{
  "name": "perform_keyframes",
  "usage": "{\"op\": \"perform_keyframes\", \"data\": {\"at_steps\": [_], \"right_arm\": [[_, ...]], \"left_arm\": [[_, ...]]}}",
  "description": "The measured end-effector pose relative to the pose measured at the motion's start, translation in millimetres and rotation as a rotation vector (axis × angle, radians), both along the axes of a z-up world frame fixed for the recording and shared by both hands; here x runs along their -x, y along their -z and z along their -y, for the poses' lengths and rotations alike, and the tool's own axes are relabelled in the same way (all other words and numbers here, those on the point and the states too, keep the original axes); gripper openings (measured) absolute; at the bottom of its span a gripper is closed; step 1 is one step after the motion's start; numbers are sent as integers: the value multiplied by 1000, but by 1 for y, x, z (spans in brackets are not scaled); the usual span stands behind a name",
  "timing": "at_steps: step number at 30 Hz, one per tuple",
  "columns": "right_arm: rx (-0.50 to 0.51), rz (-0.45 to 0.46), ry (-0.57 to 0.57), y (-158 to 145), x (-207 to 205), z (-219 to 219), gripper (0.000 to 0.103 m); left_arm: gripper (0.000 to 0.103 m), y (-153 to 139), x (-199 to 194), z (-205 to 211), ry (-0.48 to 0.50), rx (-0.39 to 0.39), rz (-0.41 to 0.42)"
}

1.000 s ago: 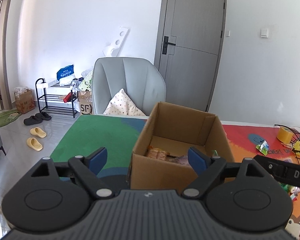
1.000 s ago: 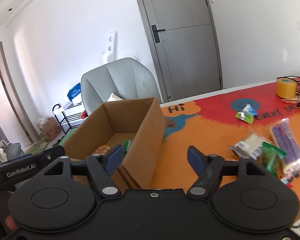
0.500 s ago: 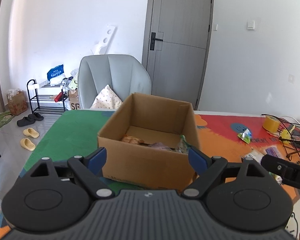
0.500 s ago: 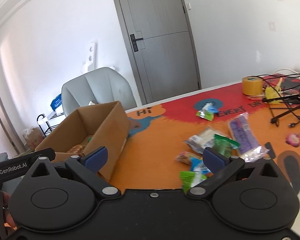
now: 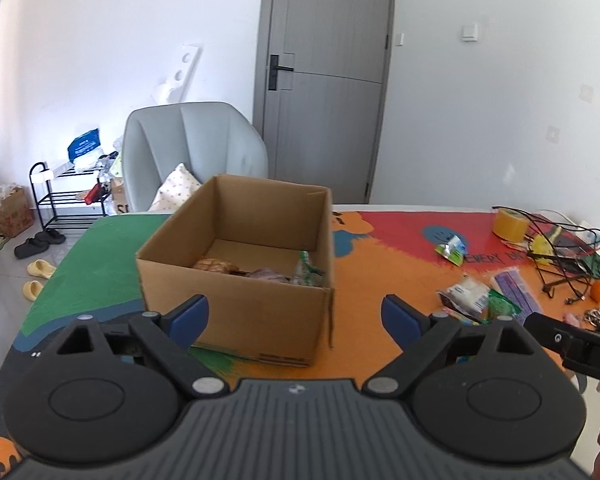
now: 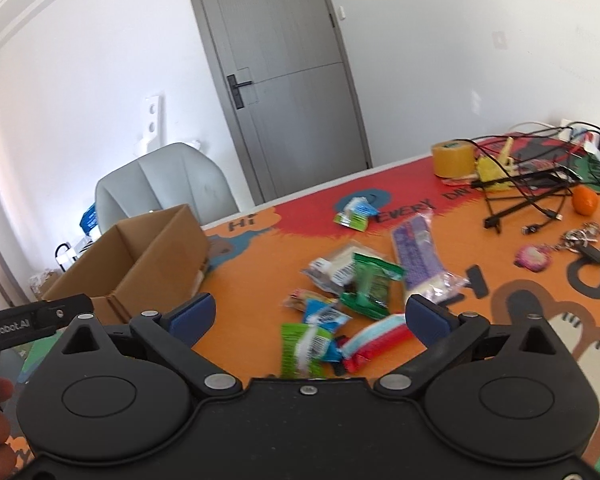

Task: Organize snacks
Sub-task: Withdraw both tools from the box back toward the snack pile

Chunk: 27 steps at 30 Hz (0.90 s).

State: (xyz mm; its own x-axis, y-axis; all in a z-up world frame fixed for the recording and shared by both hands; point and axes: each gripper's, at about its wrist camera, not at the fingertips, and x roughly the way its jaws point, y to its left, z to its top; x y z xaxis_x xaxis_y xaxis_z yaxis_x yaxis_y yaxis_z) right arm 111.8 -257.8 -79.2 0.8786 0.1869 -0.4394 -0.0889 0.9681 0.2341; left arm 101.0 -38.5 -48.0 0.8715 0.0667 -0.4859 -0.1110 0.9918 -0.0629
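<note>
**Both grippers open, nothing held**

Plainly, the right gripper (image 6: 308, 318) had its fingers (image 6: 190, 314) spread wide and empty, having just opened, over crinkled snack packets (image 6: 342, 304) in green, blue, red and purple scattered on the desk (image 6: 260, 256). The left gripper (image 5: 296, 318), fingers also just widened and empty, pointed slightly downward at the open cardboard box (image 5: 240, 308), which already held a few snacks (image 5: 260, 272).

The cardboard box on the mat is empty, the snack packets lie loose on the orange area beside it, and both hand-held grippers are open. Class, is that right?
Not quite: the cardboard box is not empty. The left wrist view shows several packets already inside it. The rest holds: snack packets lie loose on the orange area, and the left hand-held gripper and right hand-held gripper are open.
</note>
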Motion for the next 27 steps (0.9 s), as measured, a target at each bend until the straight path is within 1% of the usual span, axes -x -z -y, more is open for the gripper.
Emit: {"op": "perform_keyframes", "data": {"at_steps": [8,17,21,23,25,27], "right_arm": [[-1,-16,31,12,1,24,103],[-16,-57,53,29,-3,42,102],[-25,-74,59,35,-6,49,95],[-37,-84,68,37,-8,53,92],[-47,-90,72,40,-10,57,86],[-49,-97,74,42,-12,58,84]], "left_arm": [[95,7,-5,20,41,-2,-6],[95,23,-15,46,99,12,-32],[95,30,-19,58,121,23,-34],[94,34,-22,64,131,34,-39],[92,37,-24,69,140,47,-50],[92,41,-26,74,151,62,-57]]}}
